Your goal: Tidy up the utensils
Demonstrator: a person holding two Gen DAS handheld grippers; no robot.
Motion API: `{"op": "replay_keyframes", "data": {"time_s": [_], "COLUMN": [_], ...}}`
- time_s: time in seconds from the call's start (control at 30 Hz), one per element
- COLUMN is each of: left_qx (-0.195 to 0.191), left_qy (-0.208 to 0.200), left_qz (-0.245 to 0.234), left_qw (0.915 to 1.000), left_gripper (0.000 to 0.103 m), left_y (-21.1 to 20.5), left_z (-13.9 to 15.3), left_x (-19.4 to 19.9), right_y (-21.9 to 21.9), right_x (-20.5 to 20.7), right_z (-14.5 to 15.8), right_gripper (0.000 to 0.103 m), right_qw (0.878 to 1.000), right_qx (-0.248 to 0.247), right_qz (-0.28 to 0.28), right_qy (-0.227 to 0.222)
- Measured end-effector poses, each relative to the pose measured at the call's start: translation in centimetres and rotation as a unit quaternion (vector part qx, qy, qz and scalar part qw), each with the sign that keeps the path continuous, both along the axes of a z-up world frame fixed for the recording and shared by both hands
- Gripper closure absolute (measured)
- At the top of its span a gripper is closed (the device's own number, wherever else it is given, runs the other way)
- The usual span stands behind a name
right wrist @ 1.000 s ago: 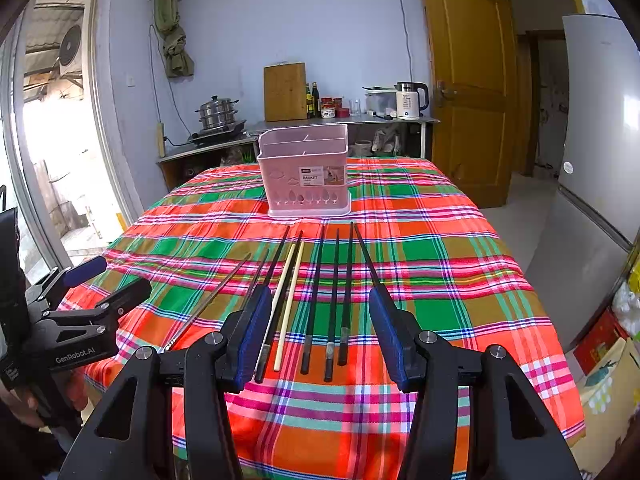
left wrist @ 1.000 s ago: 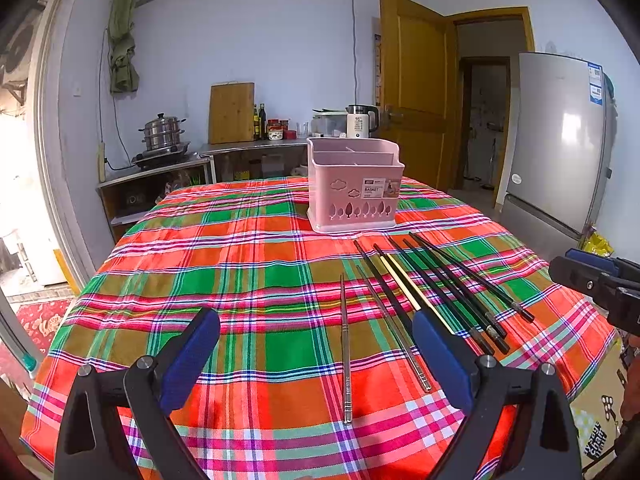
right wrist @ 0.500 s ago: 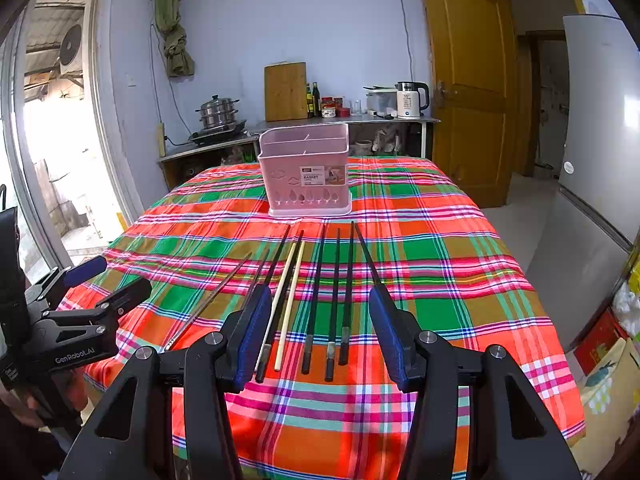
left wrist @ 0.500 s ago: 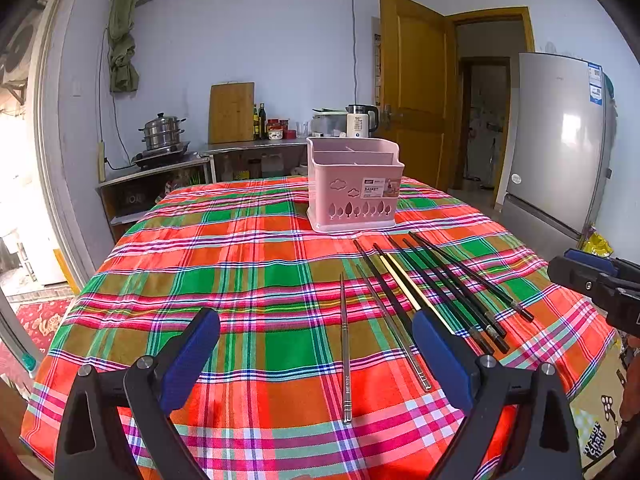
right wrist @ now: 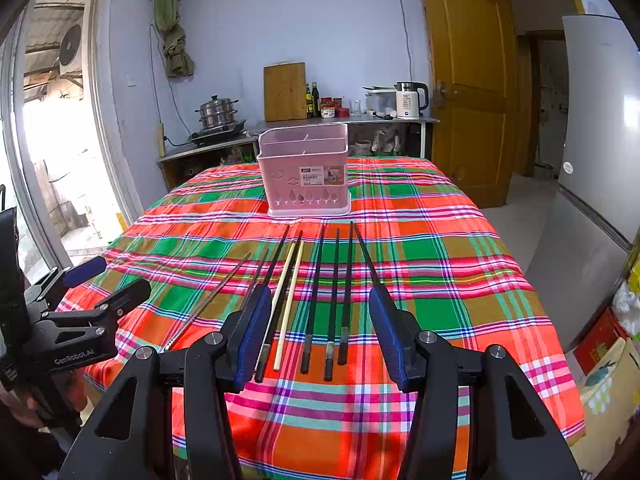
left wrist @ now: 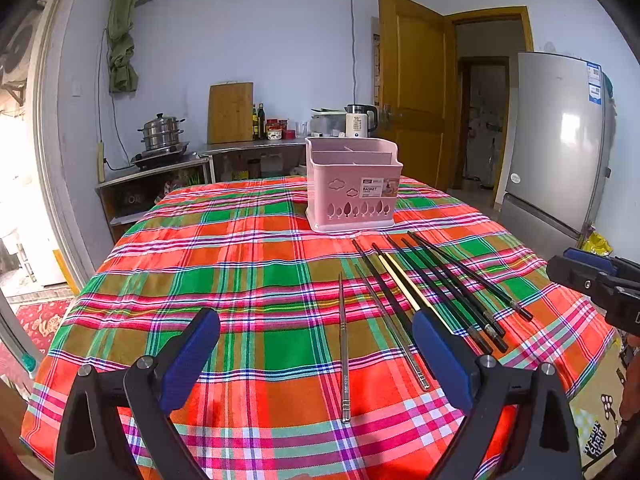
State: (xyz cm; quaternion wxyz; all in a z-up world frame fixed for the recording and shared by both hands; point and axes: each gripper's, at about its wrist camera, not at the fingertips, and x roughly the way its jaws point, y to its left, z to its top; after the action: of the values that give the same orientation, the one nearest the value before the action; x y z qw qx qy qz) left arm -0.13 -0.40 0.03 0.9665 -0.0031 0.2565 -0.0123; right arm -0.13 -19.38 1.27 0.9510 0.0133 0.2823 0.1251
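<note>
Hovering at the near edge of the table (left wrist: 248, 248), with its plaid cloth, both tools were empty and nothing had been picked up yet. Pink basket (right wrist: 304, 172) stood upright toward the far middle of the table, divided compartments open at the top, apparently empty. Left gripper (left wrist: 316, 356) had jaws spread wide, straddling the two metal chopsticks (left wrist: 343, 344); right gripper (right wrist: 320, 336) had jaws spread too, framing the near ends of the black chopsticks (right wrist: 334, 292) and the pale wooden chopstick (right wrist: 289, 300). All the sticks lay flat in a loose fan, tips pointing at the basket, several just beside or touching each other. Judgement: step in hand was the first pick. Best to go for one stick or one matched pair, closing on the thick near end where the sticks were more apart, jaws lowered square to the cloth so a neighbour did not get dragged. Thin round sticks would likely roll or pivot if pinched off-centre. Then tilt upright and drop into one compartment, sorting by kind.
</note>
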Motion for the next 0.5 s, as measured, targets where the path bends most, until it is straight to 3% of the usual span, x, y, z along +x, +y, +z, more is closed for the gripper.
{"op": "replay_keyframes", "data": {"time_s": [0.5], "left_qx": [0.000], "left_qy": [0.006], "left_qz": [0.001], "left_qw": [1.0000], "left_gripper": [0.005], "left_y": [0.13], "left_z": [-0.43], "left_x": [0.62], "right_y": [0.08], "right_x": [0.11], "right_z": [-0.09], "right_gripper": [0.051], "right_qw": [1.000], "right_qx": [-0.001], "right_qz": [0.001], "right_qy": [0.001]}}
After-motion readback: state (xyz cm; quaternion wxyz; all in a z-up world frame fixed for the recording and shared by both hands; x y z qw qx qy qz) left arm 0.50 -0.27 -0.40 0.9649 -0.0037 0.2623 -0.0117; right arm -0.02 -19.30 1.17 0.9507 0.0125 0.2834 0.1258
